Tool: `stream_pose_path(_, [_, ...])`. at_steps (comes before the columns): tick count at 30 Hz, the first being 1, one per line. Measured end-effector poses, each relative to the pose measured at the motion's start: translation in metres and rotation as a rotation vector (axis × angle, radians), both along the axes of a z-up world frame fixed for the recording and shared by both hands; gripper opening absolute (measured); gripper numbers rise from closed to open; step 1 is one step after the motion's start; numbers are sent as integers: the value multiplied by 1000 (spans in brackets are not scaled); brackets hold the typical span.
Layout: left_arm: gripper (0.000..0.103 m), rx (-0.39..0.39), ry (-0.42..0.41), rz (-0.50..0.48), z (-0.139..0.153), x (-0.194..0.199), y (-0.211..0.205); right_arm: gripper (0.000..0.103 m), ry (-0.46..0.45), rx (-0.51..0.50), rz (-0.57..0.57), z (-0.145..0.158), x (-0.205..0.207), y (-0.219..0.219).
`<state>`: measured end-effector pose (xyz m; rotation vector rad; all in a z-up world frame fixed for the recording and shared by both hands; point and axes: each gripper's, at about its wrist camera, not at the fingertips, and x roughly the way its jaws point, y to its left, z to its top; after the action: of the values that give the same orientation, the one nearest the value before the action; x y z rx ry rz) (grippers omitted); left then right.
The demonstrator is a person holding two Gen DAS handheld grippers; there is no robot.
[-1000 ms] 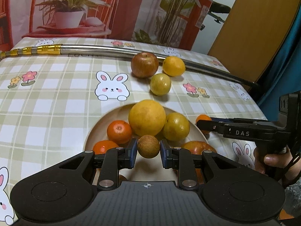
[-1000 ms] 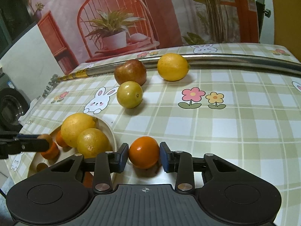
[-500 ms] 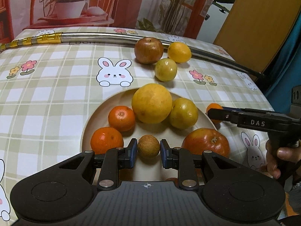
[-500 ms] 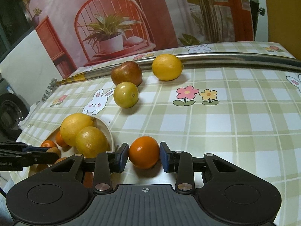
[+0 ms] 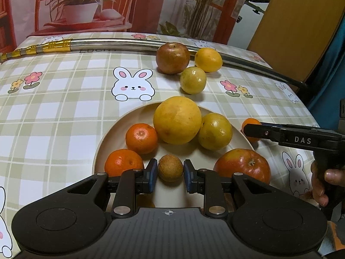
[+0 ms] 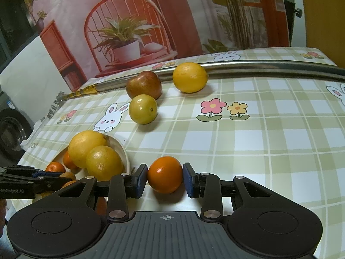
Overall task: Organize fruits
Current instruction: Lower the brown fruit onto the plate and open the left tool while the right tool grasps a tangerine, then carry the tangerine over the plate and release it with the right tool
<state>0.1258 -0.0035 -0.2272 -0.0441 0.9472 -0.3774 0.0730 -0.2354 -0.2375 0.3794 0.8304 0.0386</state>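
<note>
A beige plate (image 5: 120, 127) holds a large yellow citrus (image 5: 177, 119), a smaller yellow one (image 5: 215, 131), two tangerines (image 5: 141, 138), a red apple (image 5: 243, 165) and a small brown fruit (image 5: 170, 170). My left gripper (image 5: 170, 173) sits around the brown fruit low over the plate, with small gaps at both pads. My right gripper (image 6: 165, 176) is shut on an orange (image 6: 165, 174) on the cloth just right of the plate (image 6: 125, 157); it also shows in the left wrist view (image 5: 250, 127).
On the checked tablecloth beyond the plate lie a dark red apple (image 5: 172, 57), a yellow-green citrus (image 5: 193, 80) and a yellow-orange citrus (image 5: 208, 59). A long metal rod (image 5: 107, 43) crosses the far side. The table's right edge is near my right hand.
My left gripper has come down to the plate with the brown fruit, and its pads now stand slightly off it. My right gripper stays on the orange, shifted slightly.
</note>
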Motion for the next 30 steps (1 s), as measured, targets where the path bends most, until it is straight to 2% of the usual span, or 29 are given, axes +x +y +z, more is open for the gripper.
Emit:
stream_pose_path(12, [30,-36,-37,-3,16,-9,5,33,-20,-8,-13,11,-3,-2])
stream_pose_path(15, [33,-33,-52,9,21,-11,7,33,-29,-12,-15,16,-6,-2])
stream_pose_path(17, [39,-28,-71,20,25,-14,9,33,-37,-19,-16,20,-7,-1])
stream_pose_path(22, [39,12,-117,34,34,-22,13,33,-50,-30,-8,30,-12,5])
stream_pose_path(30, [39,4,-159,72,50,-35,31,33,-74,-48,9,47,-17,18])
